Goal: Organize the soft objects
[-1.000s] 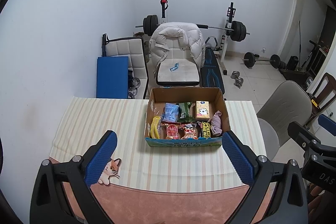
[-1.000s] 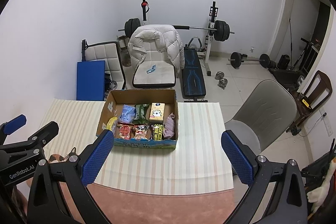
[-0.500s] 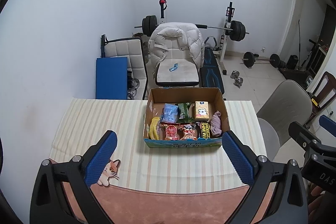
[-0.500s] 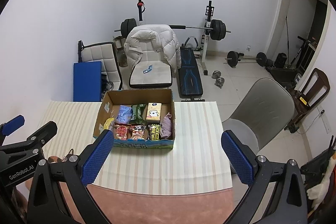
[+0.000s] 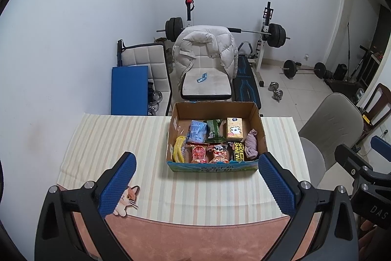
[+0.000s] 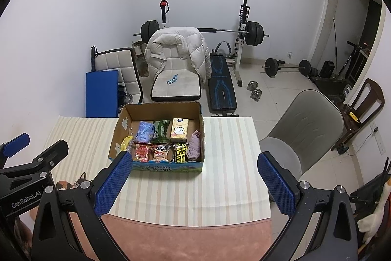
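A cardboard box (image 5: pixel 254 111) (image 6: pixel 161 108) stands on the striped tablecloth (image 5: pixel 117 133). Inside lie several snack packets, a yellow tissue pack (image 5: pixel 234 132) (image 6: pixel 179 130), a blue packet (image 5: pixel 196 131), a yellow banana-like item (image 5: pixel 179 149) and a pink cloth (image 5: pixel 251 147) (image 6: pixel 194 144) at the right end. My left gripper (image 5: pixel 195 169) hovers wide open above the table's near edge, short of the box. My right gripper (image 6: pixel 195 169) is also open and empty, the box ahead to its left.
A cat-shaped mat (image 5: pixel 125 198) lies at the near left of the table. A grey chair (image 6: pixel 308 124) stands to the right. Behind the table are a chair with a white jacket (image 5: pixel 205 50), a blue mat (image 5: pixel 129 89) and a weight bench (image 6: pixel 222 87).
Both views have drifted slightly, with the box sitting a little further away in the right wrist view. Both grippers stay open and empty.
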The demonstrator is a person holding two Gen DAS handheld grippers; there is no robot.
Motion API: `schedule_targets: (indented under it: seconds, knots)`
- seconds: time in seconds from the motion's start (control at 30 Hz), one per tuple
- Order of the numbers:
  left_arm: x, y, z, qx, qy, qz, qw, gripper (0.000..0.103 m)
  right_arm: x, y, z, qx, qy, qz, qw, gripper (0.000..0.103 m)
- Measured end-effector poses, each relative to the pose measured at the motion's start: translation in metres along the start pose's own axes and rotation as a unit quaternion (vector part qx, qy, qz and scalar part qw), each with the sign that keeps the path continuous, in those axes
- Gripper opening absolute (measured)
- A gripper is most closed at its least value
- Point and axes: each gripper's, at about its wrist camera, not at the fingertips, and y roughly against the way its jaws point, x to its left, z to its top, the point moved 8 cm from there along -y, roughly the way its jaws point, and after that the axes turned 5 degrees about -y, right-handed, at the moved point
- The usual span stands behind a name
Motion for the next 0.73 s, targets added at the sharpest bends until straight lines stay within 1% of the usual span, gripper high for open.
schedule_targets:
  seconds: [0.73]
  knots:
    - [-0.0028,0.001,0.0033,-0.003,0.002,-0.001,1.0,0.102,-0.0004,0.0005,0.0051,-0.005,0.0,-0.001,1.0,0.103]
